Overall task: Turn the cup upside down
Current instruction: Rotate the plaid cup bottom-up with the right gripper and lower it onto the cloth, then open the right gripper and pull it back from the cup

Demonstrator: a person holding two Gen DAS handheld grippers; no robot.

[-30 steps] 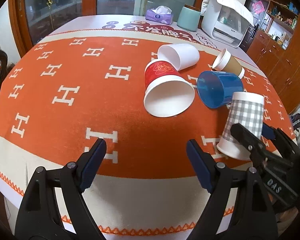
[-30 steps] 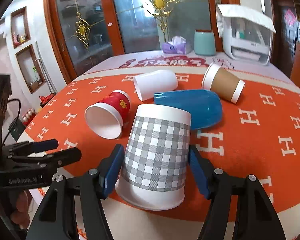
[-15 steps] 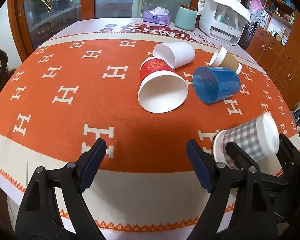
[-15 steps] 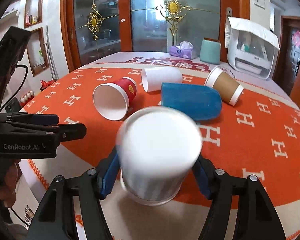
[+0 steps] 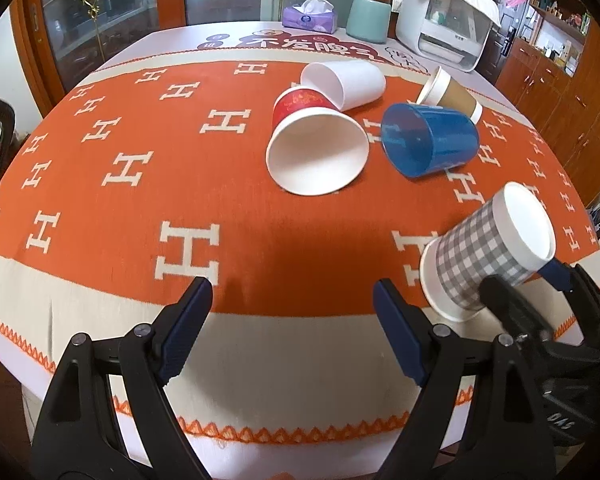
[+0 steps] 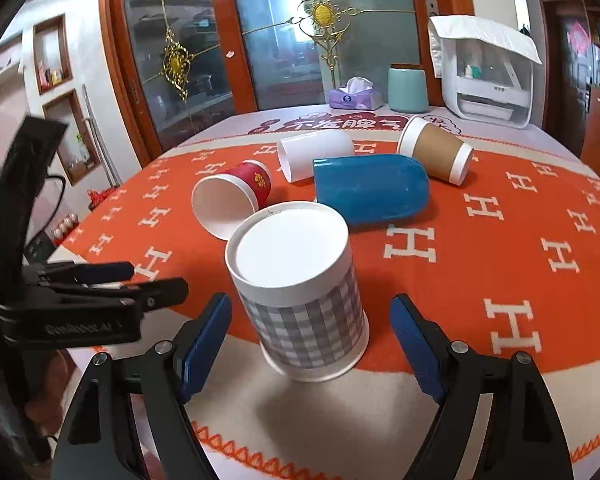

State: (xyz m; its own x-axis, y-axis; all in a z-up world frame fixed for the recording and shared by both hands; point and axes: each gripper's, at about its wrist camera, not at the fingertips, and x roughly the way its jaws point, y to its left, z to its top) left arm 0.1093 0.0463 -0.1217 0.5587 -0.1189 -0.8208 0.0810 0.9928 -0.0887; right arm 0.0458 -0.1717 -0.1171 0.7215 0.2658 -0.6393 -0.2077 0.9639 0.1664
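Our right gripper (image 6: pixel 310 338) has its blue pads spread wide, with visible gaps on both sides of the gray checked cup (image 6: pixel 300 292), so we are no longer clamping it. The cup sits mouth down and base up near the front edge of the table (image 6: pixel 500 364), leaning a little, and we cannot tell whether its rim lies fully flat. We judge the flip all but done; what is left is to see it settle and draw the gripper back. Our left gripper (image 5: pixel 292 320) hangs open and empty over the cloth. Half a second ago the cup was pinched between the right pads, tipped base toward the camera; now it is down and released. The red cup (image 6: pixel 236 196) and blue cup (image 6: pixel 370 190) lie sideways as before.
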